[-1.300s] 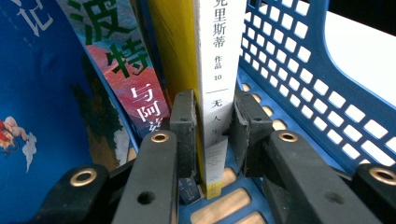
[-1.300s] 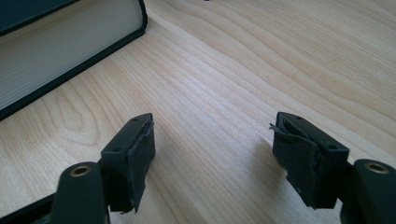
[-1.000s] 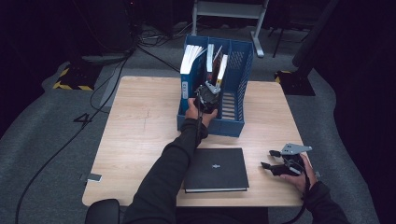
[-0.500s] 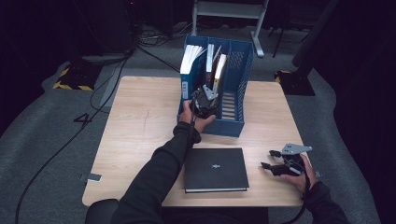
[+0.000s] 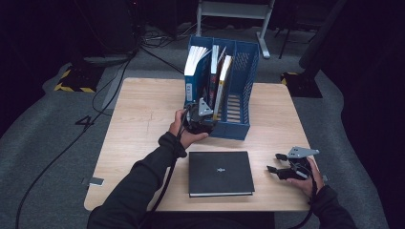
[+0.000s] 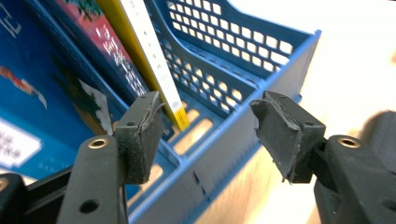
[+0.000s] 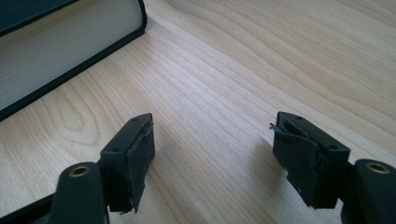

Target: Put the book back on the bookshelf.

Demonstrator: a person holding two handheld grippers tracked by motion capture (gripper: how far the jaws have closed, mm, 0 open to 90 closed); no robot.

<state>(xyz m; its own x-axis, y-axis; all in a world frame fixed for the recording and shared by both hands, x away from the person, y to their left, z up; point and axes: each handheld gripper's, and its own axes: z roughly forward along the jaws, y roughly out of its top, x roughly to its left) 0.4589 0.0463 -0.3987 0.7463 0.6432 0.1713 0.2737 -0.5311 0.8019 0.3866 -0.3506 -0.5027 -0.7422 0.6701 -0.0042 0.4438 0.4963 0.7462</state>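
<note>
A: Where is the blue plastic file rack [image 5: 239, 107] seen, and how is it aligned?

B: It is seen standing in the upper middle of the high view, on the far half of the light wooden table [image 5: 138, 119]. Its long axis is run from the near edge towards the top of the frame, with its low open end turned towards the person. Several upright books [image 5: 212, 76] are kept in its left compartments, leaning slightly; a yellow-edged one [image 6: 154, 60] is seen close in the left gripper view.

A: How is the left gripper [image 5: 200, 114] held?

B: It is held at the rack's near left corner. Its jaws have just been opening and are now parted, with the rack's blue front wall [image 6: 243, 154] seen beyond them and nothing pressed by the pads.

A: And the right gripper [image 5: 279, 164]?

B: It is rested low at the lower right of the table, jaws spread, nothing between them but bare wood grain.

A: What else is seen?

B: A black hardcover book [image 5: 219, 172] is laid flat at the lower middle, just left of the right gripper. Grey carpet [image 5: 47, 124] and trailing cables are seen around the table, in a dark room.
</note>
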